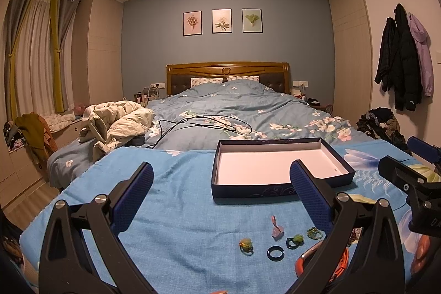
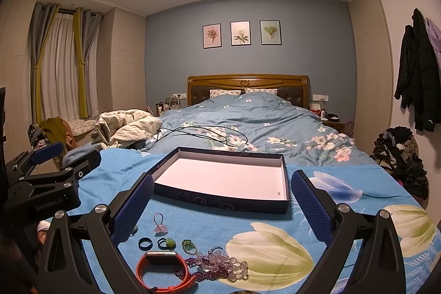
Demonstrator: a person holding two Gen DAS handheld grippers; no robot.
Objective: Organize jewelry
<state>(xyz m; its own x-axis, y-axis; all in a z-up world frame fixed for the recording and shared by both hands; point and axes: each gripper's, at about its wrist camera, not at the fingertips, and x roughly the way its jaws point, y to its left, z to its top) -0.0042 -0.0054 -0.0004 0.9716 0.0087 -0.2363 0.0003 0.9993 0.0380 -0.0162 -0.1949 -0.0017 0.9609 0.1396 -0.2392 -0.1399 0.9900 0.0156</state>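
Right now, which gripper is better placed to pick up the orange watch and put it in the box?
Probably the right gripper: it is open, and the orange watch lies between its fingers, with the box just ahead. The left gripper, also open, has the watch behind its right finger.

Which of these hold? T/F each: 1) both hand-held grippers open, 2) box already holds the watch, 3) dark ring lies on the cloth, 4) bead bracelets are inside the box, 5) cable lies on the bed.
1. True: left hand-held gripper and right hand-held gripper are open and hold nothing.
2. False: the orange watch lies on the blue cloth, outside the box.
3. True: dark ring.
4. False: the bead bracelets lie on the cloth.
5. True: black cable.
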